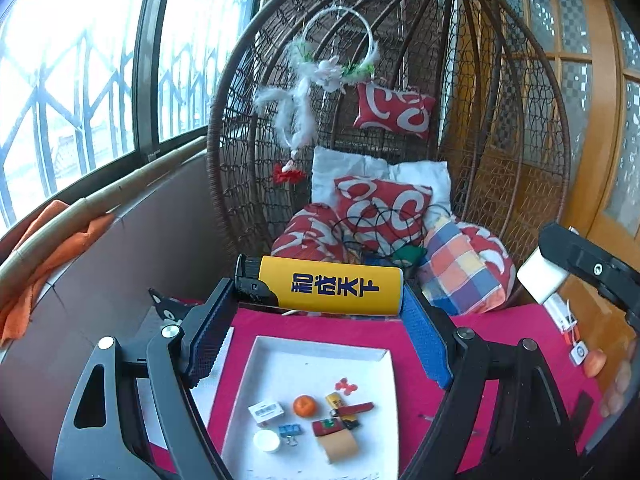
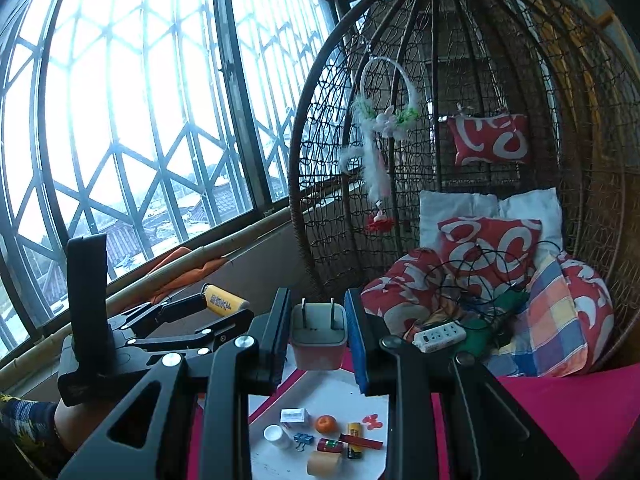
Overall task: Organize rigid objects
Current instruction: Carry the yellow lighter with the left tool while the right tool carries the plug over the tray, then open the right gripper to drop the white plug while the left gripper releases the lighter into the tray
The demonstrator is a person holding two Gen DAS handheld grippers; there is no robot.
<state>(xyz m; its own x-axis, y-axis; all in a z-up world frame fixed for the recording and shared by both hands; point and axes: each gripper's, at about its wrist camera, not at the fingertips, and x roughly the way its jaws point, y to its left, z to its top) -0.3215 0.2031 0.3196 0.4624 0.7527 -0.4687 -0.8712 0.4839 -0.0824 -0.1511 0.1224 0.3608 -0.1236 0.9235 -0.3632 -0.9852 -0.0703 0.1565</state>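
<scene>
Left gripper point(image 1: 320, 312): its fingers are clamped end to end on a yellow lighter point(image 1: 330, 290), which lies crosswise between the pads, black cap to the left.
Right gripper point(image 2: 318, 336): its fingers are clamped on the sides of a white charger plug point(image 2: 318, 334), prongs pointing up.
Position: both held things hang above the far edge of a white tray point(image 1: 276, 356), not touching it.
Tray: it sits on a table with a magenta cloth point(image 1: 500, 324).
Tray contents: a small white box point(image 1: 266, 412), an orange round piece point(image 1: 305, 406), a white cap point(image 1: 267, 441), a blue binder clip point(image 1: 290, 432), a tan roll point(image 1: 340, 444) and a red flower shape point(image 1: 346, 385).
Background: a wicker egg chair point(image 1: 520, 160) holds red-and-white cushions point(image 1: 384, 210).
Seat: a white power strip point(image 2: 439, 336) lies there.
</scene>
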